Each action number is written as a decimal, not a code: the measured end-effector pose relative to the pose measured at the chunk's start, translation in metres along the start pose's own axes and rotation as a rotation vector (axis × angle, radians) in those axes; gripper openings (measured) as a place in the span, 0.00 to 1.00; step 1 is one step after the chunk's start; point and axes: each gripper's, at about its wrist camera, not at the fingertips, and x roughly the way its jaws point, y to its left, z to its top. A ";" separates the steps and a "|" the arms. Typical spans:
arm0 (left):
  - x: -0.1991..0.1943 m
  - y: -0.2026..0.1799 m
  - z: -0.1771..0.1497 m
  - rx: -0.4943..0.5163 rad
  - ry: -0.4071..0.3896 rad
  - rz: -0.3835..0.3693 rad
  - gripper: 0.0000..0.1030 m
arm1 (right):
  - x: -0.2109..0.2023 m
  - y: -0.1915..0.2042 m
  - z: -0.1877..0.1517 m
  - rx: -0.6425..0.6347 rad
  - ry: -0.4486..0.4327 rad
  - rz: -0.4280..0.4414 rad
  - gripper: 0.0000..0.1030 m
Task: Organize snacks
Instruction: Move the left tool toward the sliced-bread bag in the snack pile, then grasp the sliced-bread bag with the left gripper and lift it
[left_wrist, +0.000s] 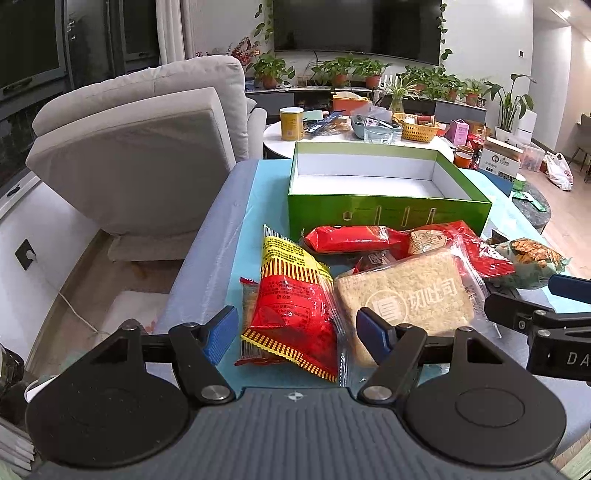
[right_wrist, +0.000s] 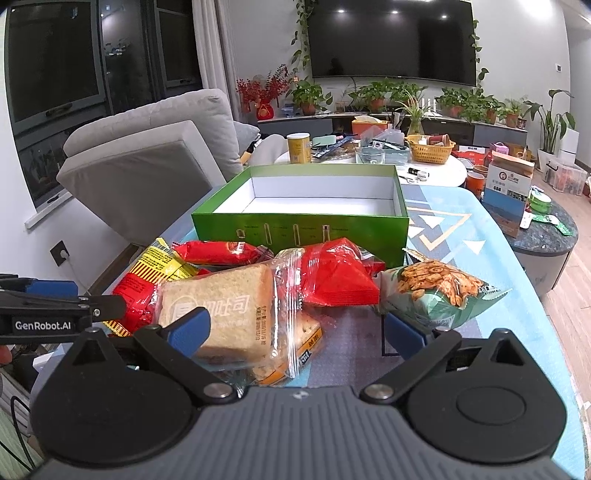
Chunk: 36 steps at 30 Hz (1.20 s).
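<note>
An empty green box (left_wrist: 388, 212) with a white inside stands open on the table; it also shows in the right wrist view (right_wrist: 299, 225). In front of it lies a pile of snacks: a red and yellow packet (left_wrist: 295, 299), a wrapped toast slice (left_wrist: 402, 295) (right_wrist: 218, 310), red packets (left_wrist: 351, 238) (right_wrist: 340, 280) and a green bag of crackers (left_wrist: 532, 258) (right_wrist: 439, 291). My left gripper (left_wrist: 297, 328) is open, its fingers either side of the red and yellow packet. My right gripper (right_wrist: 295, 328) is open over the toast slice and a small cracker packet (right_wrist: 291, 347).
The table has a light blue patterned cover (right_wrist: 454, 236). A grey armchair (left_wrist: 140, 155) stands to the left. Behind the box a round white table (left_wrist: 332, 136) holds a yellow can, a glass bowl and a yellow basket. Plants and a TV line the far wall.
</note>
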 end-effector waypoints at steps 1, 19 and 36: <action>0.000 0.000 0.000 0.001 -0.001 0.000 0.66 | 0.000 0.000 0.000 -0.001 0.001 0.005 0.63; -0.001 0.000 -0.001 -0.008 -0.001 -0.031 0.58 | -0.001 0.002 -0.001 0.004 0.023 0.063 0.63; 0.021 -0.013 -0.009 0.027 0.081 -0.208 0.58 | 0.016 -0.001 0.009 0.033 0.057 0.081 0.62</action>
